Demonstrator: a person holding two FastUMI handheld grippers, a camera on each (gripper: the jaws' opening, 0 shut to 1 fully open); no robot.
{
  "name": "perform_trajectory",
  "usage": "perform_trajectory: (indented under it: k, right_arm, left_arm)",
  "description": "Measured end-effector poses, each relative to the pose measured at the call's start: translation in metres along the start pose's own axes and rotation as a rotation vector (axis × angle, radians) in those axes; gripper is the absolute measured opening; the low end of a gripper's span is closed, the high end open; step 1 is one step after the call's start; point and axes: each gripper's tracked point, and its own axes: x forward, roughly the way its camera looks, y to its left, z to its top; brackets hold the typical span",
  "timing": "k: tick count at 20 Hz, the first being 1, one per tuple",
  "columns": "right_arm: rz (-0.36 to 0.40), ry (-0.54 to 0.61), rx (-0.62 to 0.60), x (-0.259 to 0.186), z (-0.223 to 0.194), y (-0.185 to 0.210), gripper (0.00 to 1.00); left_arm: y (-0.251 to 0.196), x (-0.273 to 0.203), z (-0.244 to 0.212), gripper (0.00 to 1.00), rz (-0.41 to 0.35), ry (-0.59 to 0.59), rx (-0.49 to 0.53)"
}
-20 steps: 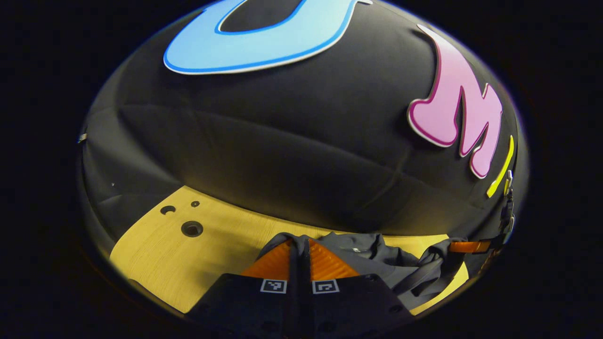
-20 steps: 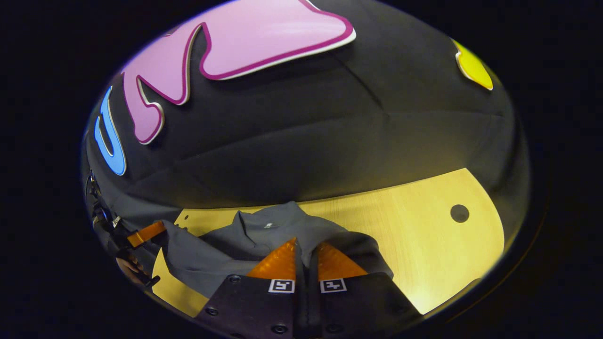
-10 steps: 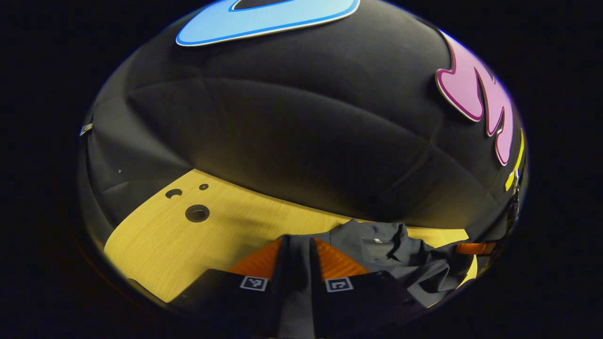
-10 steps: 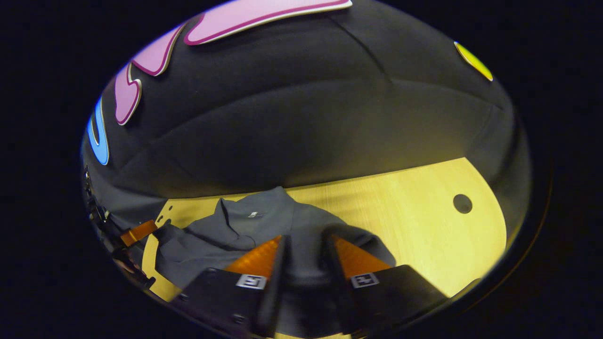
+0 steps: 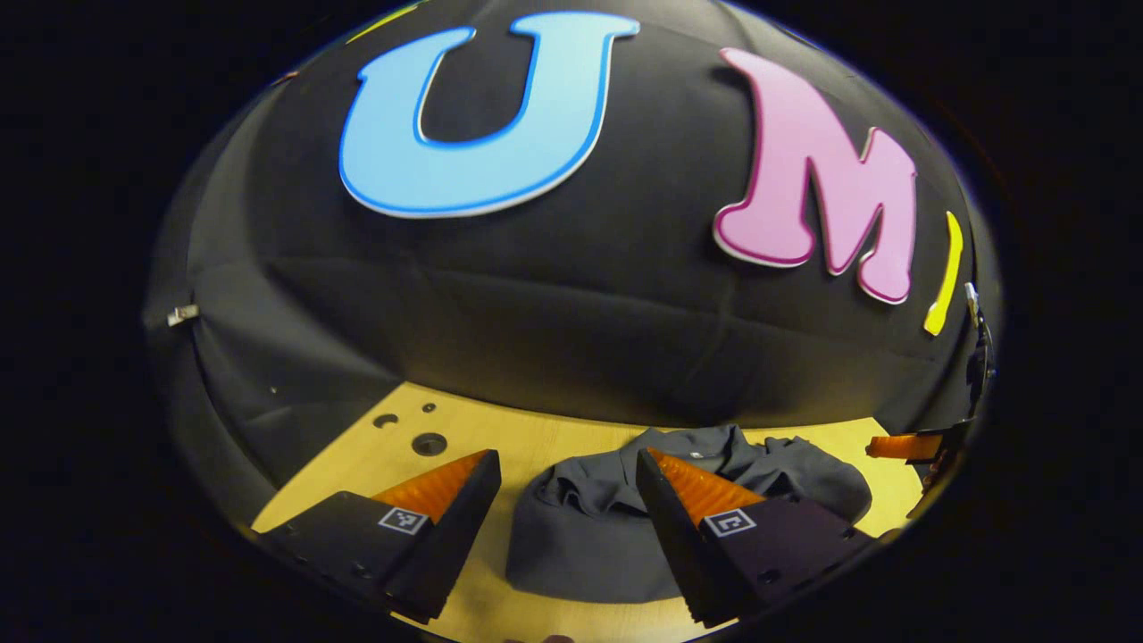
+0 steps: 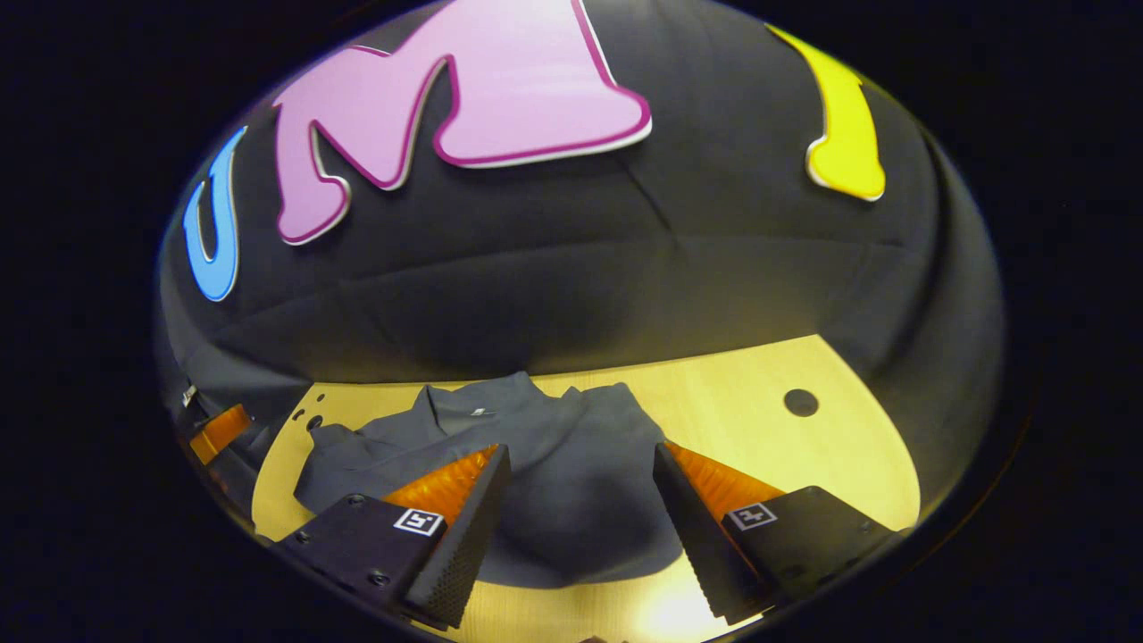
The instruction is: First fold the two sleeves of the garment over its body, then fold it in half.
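Dark grey garment (image 5: 616, 527) is seen lying on the yellow wooden table (image 5: 527, 438), bunched into a compact folded heap, collar (image 6: 464, 406) toward the booth wall. In the right gripper view the same garment (image 6: 554, 482) is seen spread between and beyond the fingers, wrinkled at the left edge.

Left gripper (image 5: 563, 487): jaws spread wide, nothing pinched, held just above the near edge of the cloth; contact can't be judged.

Right gripper (image 6: 580, 478): jaws also spread wide, empty, garment seen through the gap.

The right gripper's orange finger (image 5: 902, 445) is seen at the far right of the left gripper view, past the garment's edge. The left gripper's orange finger (image 6: 219, 429) is seen at the far left of the right gripper view.

Round holes (image 5: 429, 443) are seen in the tabletop left of the garment, one more hole (image 6: 801, 403) to its right.
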Motion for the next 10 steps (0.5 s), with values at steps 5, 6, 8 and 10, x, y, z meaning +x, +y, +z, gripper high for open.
perform_trajectory:
  k: [5,6,8,10]
  right_arm:
    - [-0.035,-0.094,-0.053,-0.084,0.002,0.0,0.99]
    - [-0.036,-0.106,-0.053,-0.1,-0.001,0.001,0.99]
    - [-0.033,-0.124,-0.051,-0.131,-0.009,0.005,0.99]
    - [-0.033,-0.123,-0.056,-0.158,-0.022,0.008,0.99]
  left_arm:
    - [-0.007,-0.091,0.014,0.96,-0.01,-0.078,0.01]
    - [-0.007,-0.108,0.015,0.96,-0.013,-0.088,0.0]
    - [-0.003,-0.141,0.02,0.96,-0.01,-0.121,-0.008]
    - [0.0,-0.17,0.021,0.96,-0.015,-0.15,-0.011]
